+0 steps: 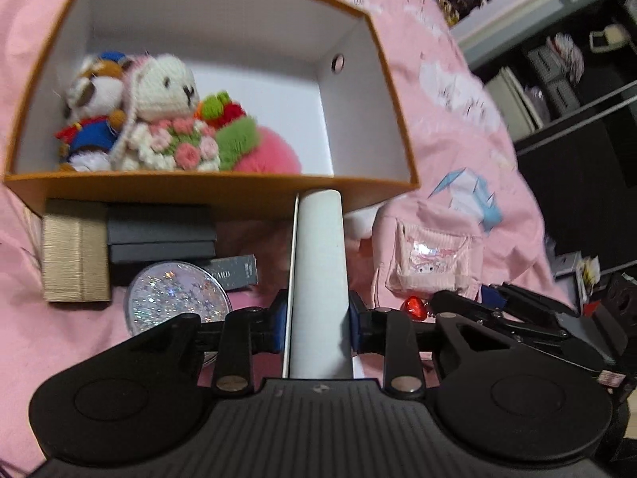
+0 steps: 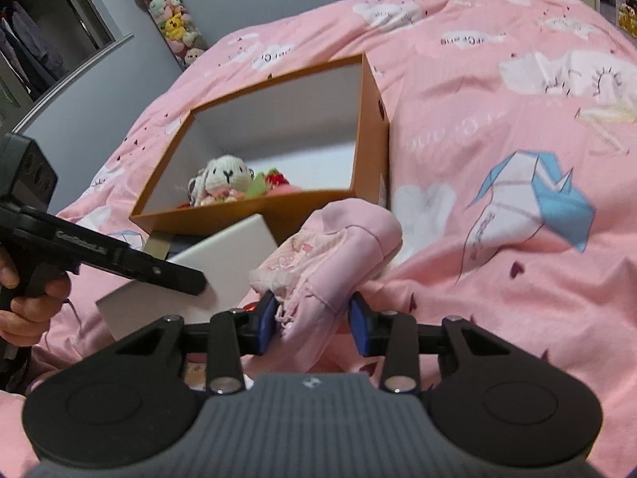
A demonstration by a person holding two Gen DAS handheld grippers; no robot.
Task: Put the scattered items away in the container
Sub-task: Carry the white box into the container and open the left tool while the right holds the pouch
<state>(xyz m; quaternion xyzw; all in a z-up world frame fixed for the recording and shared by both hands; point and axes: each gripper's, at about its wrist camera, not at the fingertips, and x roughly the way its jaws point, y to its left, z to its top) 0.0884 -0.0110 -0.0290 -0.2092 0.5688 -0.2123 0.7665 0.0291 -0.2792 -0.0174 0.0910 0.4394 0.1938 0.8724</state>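
A white box (image 1: 318, 279) is clamped in the left gripper (image 1: 317, 324), the orange container (image 1: 223, 191) at twelve o'clock. A pink pouch (image 2: 330, 255) is bracketed by the right gripper (image 2: 313, 318); contact cannot be told. The box could be caught on the near wall if carried low.

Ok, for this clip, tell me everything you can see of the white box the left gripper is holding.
The white box is flat, plain and matte, apparently cardboard, closed as far as shown. The left gripper clamps it on edge between blue pads, its narrow side facing the camera. It points at the orange container, its far end near or at the front wall; contact is unclear. The right wrist view shows its broad white face tilted above the bedding.
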